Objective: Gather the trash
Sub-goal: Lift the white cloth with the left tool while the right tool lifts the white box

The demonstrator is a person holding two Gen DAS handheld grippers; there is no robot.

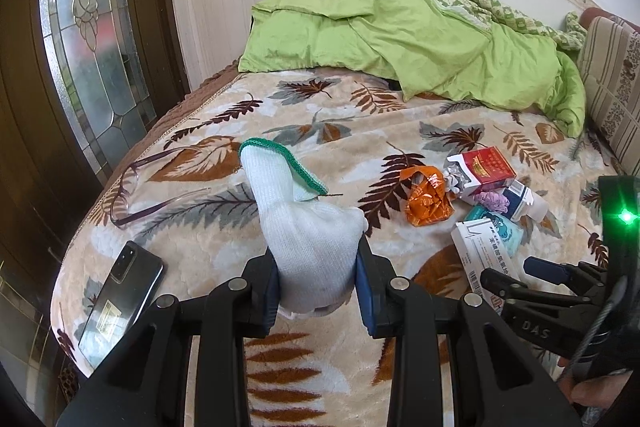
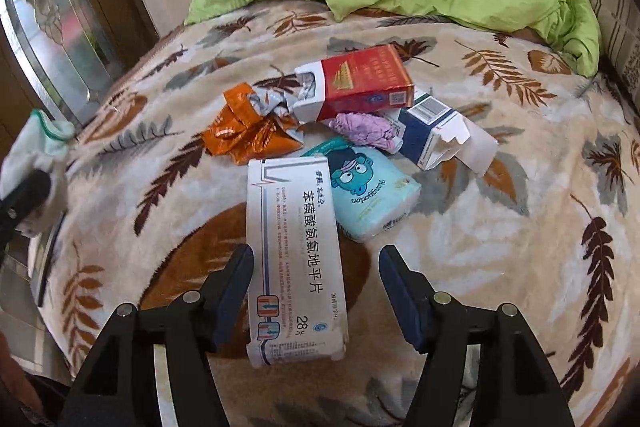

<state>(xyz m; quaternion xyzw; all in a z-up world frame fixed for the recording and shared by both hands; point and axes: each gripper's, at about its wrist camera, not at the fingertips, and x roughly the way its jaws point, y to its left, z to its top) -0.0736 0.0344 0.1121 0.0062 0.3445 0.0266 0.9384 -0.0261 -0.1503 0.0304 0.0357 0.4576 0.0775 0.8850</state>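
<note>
My left gripper (image 1: 318, 267) is shut on a white knit glove with a green cuff (image 1: 296, 211) and holds it up above the bed; the glove also shows at the left edge of the right wrist view (image 2: 36, 155). My right gripper (image 2: 316, 263) is open, its jaws on either side of a white medicine box (image 2: 294, 259) that lies flat on the blanket. Beyond it lies a trash pile: a red cigarette pack (image 2: 360, 83), an orange crumpled wrapper (image 2: 248, 131), a purple wad (image 2: 366, 131), a blue tissue pack (image 2: 368, 191) and a blue-and-white carton (image 2: 436, 131).
A leaf-patterned blanket (image 1: 224, 155) covers the bed. Glasses (image 1: 132, 187) and a black phone (image 1: 120, 295) lie at its left edge. A green duvet (image 1: 400, 31) is heaped at the back. A glass door (image 1: 88, 27) stands at left, a striped cushion (image 1: 612, 87) at right.
</note>
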